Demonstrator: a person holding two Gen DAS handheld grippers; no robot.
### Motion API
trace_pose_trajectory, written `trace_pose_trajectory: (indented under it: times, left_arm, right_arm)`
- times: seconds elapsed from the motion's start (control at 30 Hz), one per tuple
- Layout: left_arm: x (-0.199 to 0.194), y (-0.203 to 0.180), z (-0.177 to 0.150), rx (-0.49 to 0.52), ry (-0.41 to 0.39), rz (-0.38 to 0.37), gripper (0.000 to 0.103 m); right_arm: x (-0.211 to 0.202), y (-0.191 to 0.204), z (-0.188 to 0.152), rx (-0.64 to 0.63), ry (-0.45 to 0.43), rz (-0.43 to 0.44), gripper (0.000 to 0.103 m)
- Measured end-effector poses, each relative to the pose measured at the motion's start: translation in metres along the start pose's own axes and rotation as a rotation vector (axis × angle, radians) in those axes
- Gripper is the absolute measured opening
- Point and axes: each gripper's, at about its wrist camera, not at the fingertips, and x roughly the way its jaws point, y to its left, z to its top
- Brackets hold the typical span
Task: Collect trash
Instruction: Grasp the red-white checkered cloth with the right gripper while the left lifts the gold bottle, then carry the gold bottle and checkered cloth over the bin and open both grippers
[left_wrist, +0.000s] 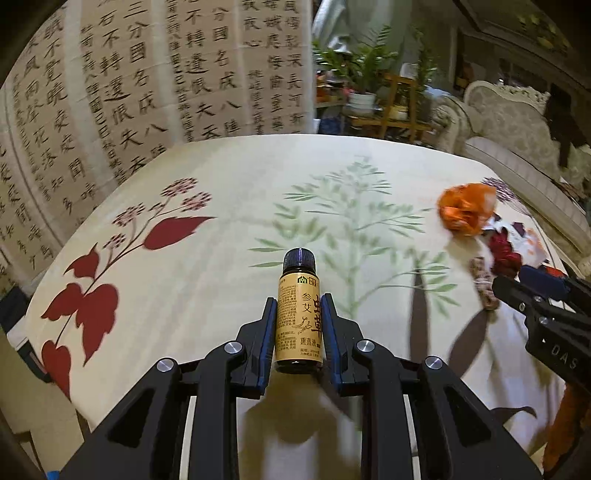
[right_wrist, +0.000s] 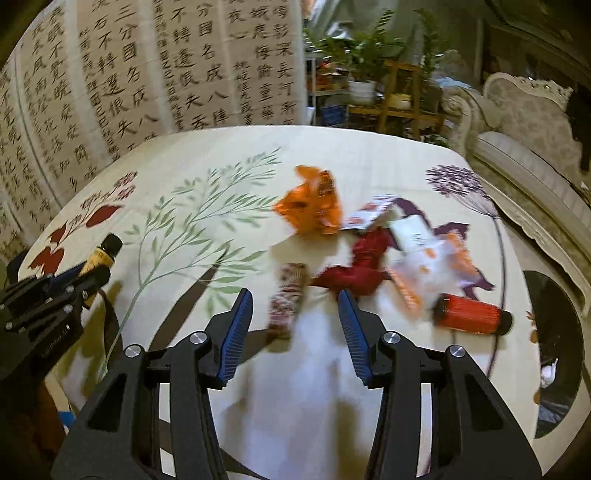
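Left gripper (left_wrist: 299, 314): I have it clamped on the bottle (left_wrist: 299, 314), both blue pads pressed against the label sides. From the right wrist view I see the same gripper (right_wrist: 96, 272) at the left edge, the bottle (right_wrist: 105, 253) poking out past its tips.

Bottle: small, dark glass, black cap, tan label with printed characters; it stands upright between my left fingers (left_wrist: 267, 325), cap away from the camera, above the tablecloth (left_wrist: 207, 266).

Right gripper (right_wrist: 295, 306): jaws apart at a middling width, nothing between the pads. I see only cloth in the gap, with the patterned wrapper (right_wrist: 286, 299) just inside the left finger's line. Whether a pad touches it I cannot tell; the picture is blurred.

Right gripper from the left wrist view (left_wrist: 532, 284): it enters at the right edge, tips near the wrapper (left_wrist: 484, 284).

Trash pile: on the cloth ahead of my right gripper. An orange wrapper (right_wrist: 312, 206) lies farthest, a red wrapper (right_wrist: 360, 266) is in the middle, white and orange packets (right_wrist: 428, 254) lie to its right, and a red can (right_wrist: 471, 314) lies on its side nearest the right edge.

Tablecloth: cream, printed with red leaves, a green sprig and purple flowers (right_wrist: 456, 184).

Background: a screen (left_wrist: 129, 74) with calligraphy behind the table, potted plants (left_wrist: 364, 70) and a pale sofa (left_wrist: 509, 122) to the right.
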Motion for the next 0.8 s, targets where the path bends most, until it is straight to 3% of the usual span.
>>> trace_pose_trajectory:
  times: [0.23, 0.37, 0.8]
  left_arm:
    - [0.001, 0.017, -0.003, -0.030, 0.003, 0.012, 0.025]
    - [0.001, 0.015, -0.004, -0.033, -0.001, 0.003, 0.025]
    - [-0.012, -0.020, -0.003, 0.009, -0.027, -0.063, 0.025]
  right_arm:
    - [0.020, 0.006, -0.004, -0.008, 0.060, -0.027, 0.036]
    - [0.022, 0.007, -0.006, -0.022, 0.060, -0.039, 0.018]
    - [-0.026, -0.019, -0.016, 0.026, -0.035, -0.046, 0.017]
